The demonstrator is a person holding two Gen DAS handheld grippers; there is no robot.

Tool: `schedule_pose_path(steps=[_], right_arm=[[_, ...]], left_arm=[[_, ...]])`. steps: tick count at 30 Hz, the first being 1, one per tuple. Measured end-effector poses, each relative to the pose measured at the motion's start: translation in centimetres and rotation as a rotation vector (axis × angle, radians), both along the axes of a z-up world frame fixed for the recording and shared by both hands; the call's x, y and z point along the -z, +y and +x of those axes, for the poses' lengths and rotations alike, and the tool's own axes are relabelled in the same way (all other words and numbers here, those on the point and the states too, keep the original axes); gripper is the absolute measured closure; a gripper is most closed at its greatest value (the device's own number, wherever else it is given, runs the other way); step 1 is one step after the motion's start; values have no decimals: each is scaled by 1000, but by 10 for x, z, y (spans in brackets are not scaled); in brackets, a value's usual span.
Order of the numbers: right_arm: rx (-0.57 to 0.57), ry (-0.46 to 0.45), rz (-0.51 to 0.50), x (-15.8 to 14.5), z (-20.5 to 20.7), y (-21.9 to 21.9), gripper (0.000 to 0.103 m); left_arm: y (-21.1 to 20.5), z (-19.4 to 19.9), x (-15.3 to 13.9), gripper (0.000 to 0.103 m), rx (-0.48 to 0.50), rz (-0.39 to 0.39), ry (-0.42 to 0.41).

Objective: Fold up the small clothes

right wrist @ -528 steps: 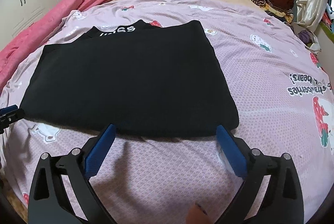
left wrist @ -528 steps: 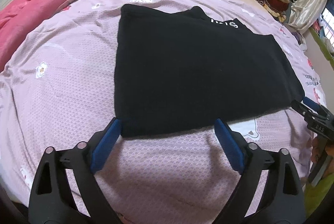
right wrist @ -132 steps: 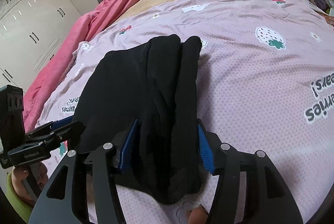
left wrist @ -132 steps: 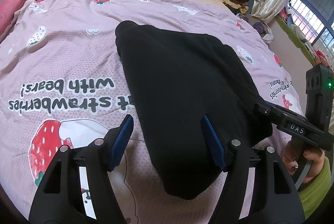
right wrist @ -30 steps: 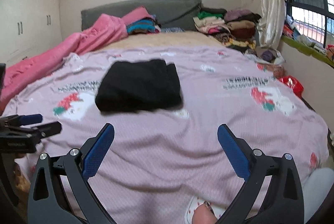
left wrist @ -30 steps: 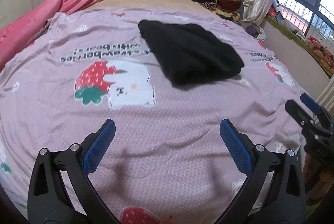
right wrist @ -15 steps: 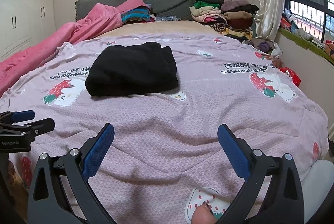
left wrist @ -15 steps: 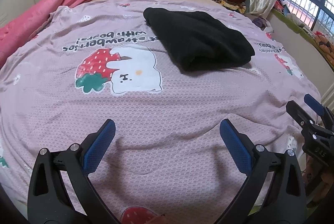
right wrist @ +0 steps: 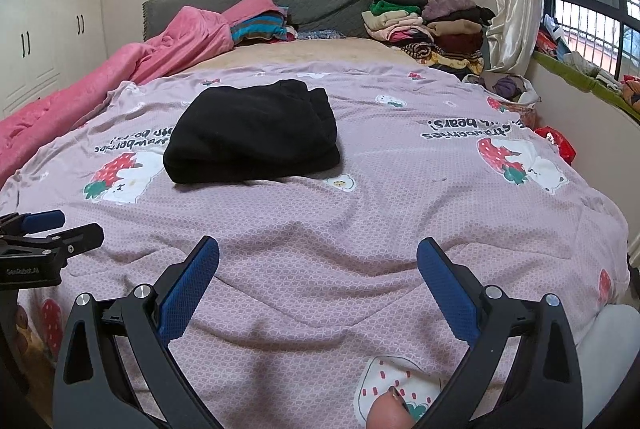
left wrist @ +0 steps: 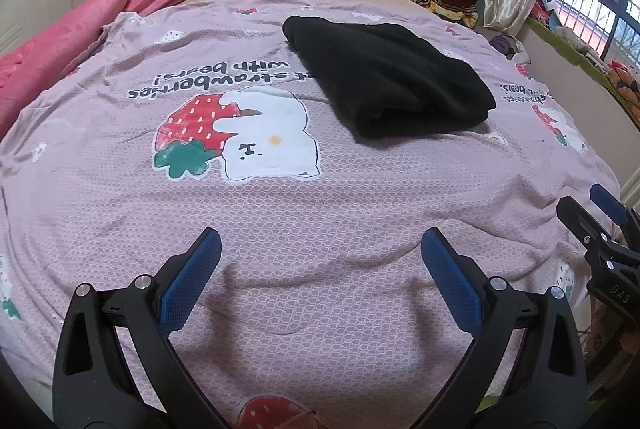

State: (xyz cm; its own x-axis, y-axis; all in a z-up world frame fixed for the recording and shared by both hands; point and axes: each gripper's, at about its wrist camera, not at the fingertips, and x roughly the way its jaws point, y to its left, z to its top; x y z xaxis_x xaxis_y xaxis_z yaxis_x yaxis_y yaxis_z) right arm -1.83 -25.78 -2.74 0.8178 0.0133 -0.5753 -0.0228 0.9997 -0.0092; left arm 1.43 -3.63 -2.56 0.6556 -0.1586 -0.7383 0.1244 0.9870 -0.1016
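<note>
The right tool (left wrist: pixel 600 213) is cut off by the left-wrist view's edge.

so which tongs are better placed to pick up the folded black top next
Right, marginally. The folded black garment lies almost straight ahead of the right tongs, but off to the right of the left tongs. Both are open, empty and well short of it.

Left gripper (left wrist: pixel 320 265): black plastic frame, two splayed arms with slotted cutouts, silver screw heads at the pivots, blue textured pads (left wrist: pixel 188 283) on the finger insides. Right gripper (right wrist: pixel 318 267) is the same build; seen side-on from the left wrist cam its body carries white "DAS" lettering. Left unit's body shows "GenRobot.AI" in the right wrist cam
</note>
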Motion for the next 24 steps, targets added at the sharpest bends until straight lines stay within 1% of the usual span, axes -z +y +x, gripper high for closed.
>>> schedule_pose_path(steps=[24], right_arm=[[4,-6,7,-3,-1,-2,4]], left_arm=[[1,1,-1,9,-25,34,1]])
